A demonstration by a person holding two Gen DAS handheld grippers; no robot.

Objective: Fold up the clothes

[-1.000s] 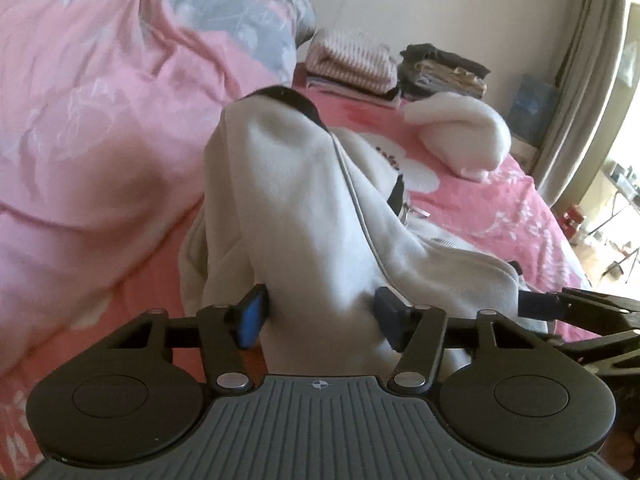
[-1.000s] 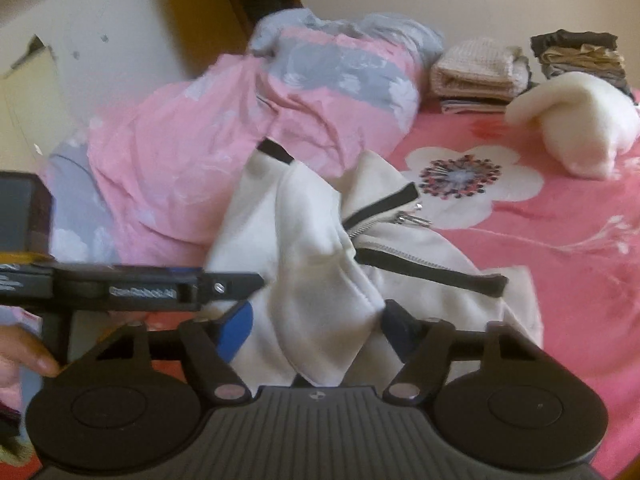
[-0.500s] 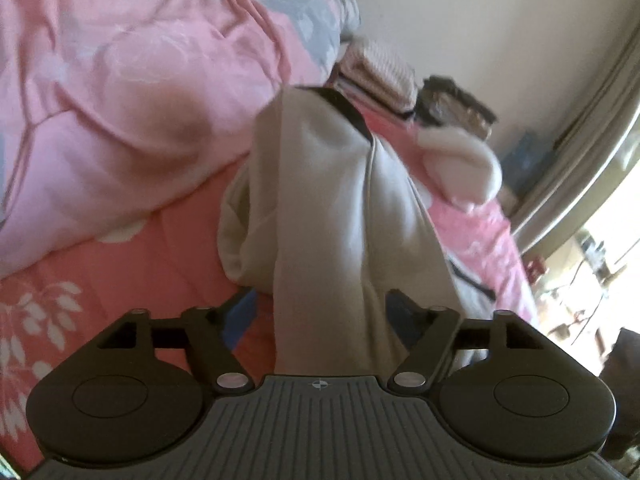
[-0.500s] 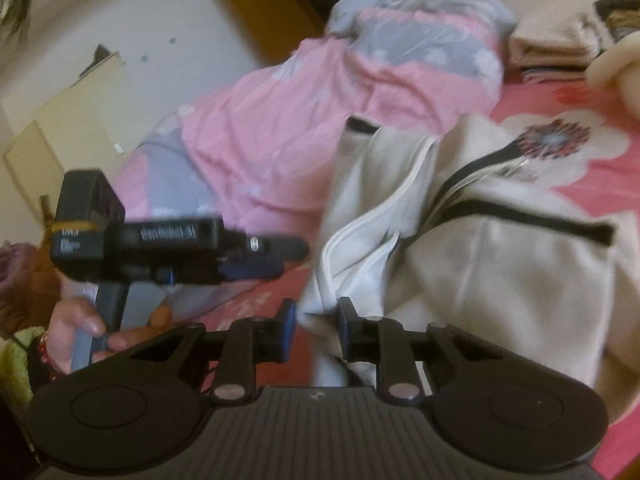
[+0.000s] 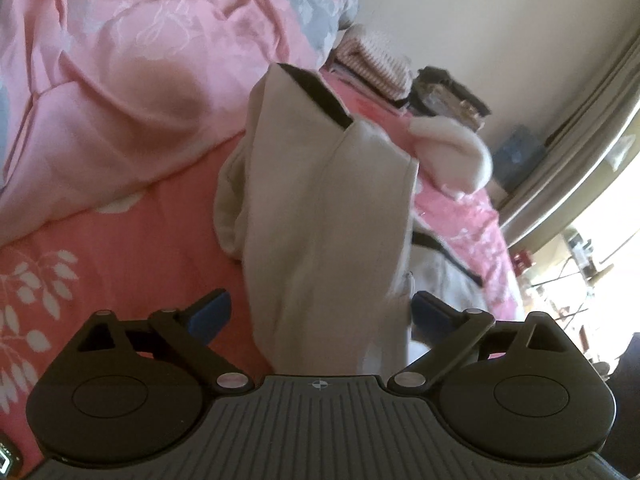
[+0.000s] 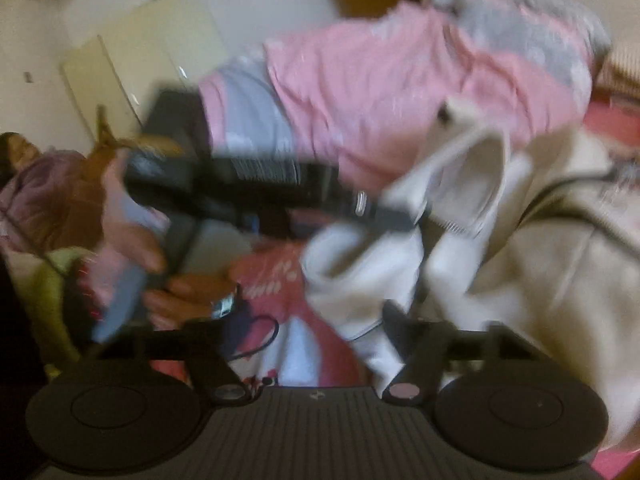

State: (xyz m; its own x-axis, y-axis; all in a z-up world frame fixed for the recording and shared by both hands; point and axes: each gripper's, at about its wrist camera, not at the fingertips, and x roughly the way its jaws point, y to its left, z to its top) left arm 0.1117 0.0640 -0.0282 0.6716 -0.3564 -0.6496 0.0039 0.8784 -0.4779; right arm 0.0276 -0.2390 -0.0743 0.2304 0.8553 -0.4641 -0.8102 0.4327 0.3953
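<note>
Both tilt down, the left gripper (image 5: 322,312) opening wide around the jacket (image 5: 320,208), the right gripper (image 6: 308,324) opening beside its edge, bare bed (image 5: 120,248) to the left.

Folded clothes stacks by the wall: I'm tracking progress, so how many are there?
2: a striped pink stack beside the pink duvet, and a dark stack to its right. More may be hidden.
</note>
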